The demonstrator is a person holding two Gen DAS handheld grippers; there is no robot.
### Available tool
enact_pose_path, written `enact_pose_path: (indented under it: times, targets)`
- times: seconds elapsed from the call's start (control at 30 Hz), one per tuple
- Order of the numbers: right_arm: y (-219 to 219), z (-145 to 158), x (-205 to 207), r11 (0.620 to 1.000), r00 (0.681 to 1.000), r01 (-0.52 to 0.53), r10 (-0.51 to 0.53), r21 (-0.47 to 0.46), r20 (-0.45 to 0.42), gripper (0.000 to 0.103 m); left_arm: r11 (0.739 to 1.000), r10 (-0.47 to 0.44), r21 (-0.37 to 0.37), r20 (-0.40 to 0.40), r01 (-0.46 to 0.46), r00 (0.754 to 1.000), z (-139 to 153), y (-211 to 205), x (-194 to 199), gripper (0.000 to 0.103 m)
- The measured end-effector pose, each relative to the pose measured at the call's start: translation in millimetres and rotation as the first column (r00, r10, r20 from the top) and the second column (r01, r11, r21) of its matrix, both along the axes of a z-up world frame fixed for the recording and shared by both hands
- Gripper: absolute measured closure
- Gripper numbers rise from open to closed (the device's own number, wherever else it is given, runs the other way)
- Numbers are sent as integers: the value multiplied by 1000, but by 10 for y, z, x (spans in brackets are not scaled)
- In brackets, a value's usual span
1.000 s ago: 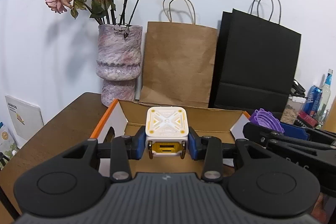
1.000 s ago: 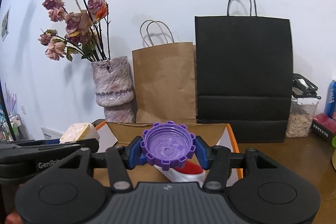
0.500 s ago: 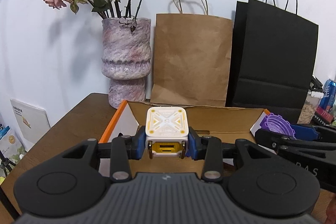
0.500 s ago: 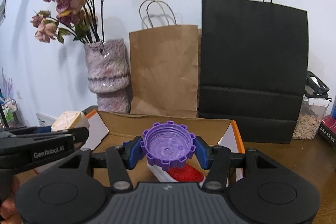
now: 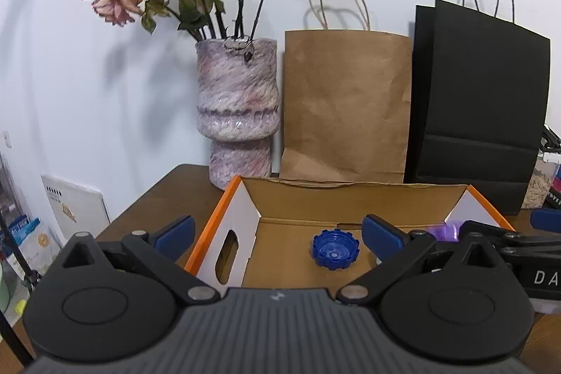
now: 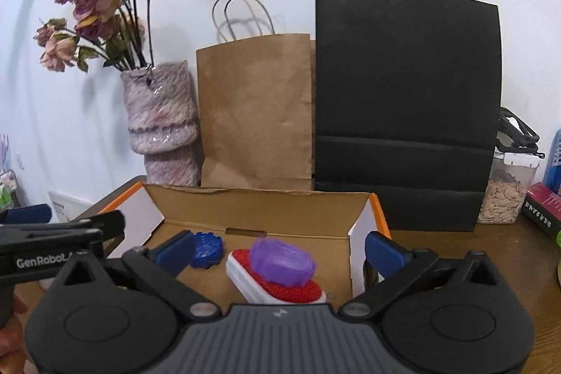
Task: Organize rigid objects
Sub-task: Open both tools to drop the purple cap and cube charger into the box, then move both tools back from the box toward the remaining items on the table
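An open cardboard box (image 5: 224, 198) with orange edges stands just ahead of both grippers. My left gripper (image 5: 277, 232) hangs over its left wall, jaws opening wide, nothing pressed between them. A blue toothed cap (image 5: 336, 253) lies on the box floor. The white and yellow cube is out of sight. My right gripper (image 6: 279, 251) is over the box too, jaws opening. A purple toothed cap (image 6: 282, 262), blurred and free of the pads, sits on a red and white block (image 6: 280, 291) in the box. The blue cap (image 6: 207, 249) lies left of it.
Behind the box stand a mottled vase (image 5: 236, 114) of dried roses, a brown paper bag (image 5: 345, 107) and a black paper bag (image 6: 406, 107). A clear tub of seeds (image 6: 505, 195) and small boxes sit at the right. A white booklet (image 5: 75, 209) leans beyond the table's left edge.
Both grippers have opened. The white and yellow cube has left the left jaws and dropped from view. The purple cap has left the right jaws and fallen onto the red and white block.
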State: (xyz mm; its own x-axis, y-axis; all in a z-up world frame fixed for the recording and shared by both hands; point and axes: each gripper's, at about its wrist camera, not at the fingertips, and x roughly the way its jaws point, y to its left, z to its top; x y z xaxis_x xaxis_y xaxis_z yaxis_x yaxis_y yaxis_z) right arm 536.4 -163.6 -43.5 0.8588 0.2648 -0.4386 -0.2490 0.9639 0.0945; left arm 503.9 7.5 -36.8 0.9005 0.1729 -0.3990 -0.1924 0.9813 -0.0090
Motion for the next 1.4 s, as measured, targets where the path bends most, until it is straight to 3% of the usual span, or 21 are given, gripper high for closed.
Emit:
enact_pose_path:
  times: [0.7, 1.4]
  targets:
    - [-4, 36, -82, 1000, 1000, -6, 6, -14, 30, 0, 1000, -7, -17, 0, 7, 1000, 17, 21, -71, 0]
    - [-194, 57, -612, 999, 998, 12, -9, -40, 68, 0, 999, -54, 5, 61, 54, 997, 23, -30, -629, 0]
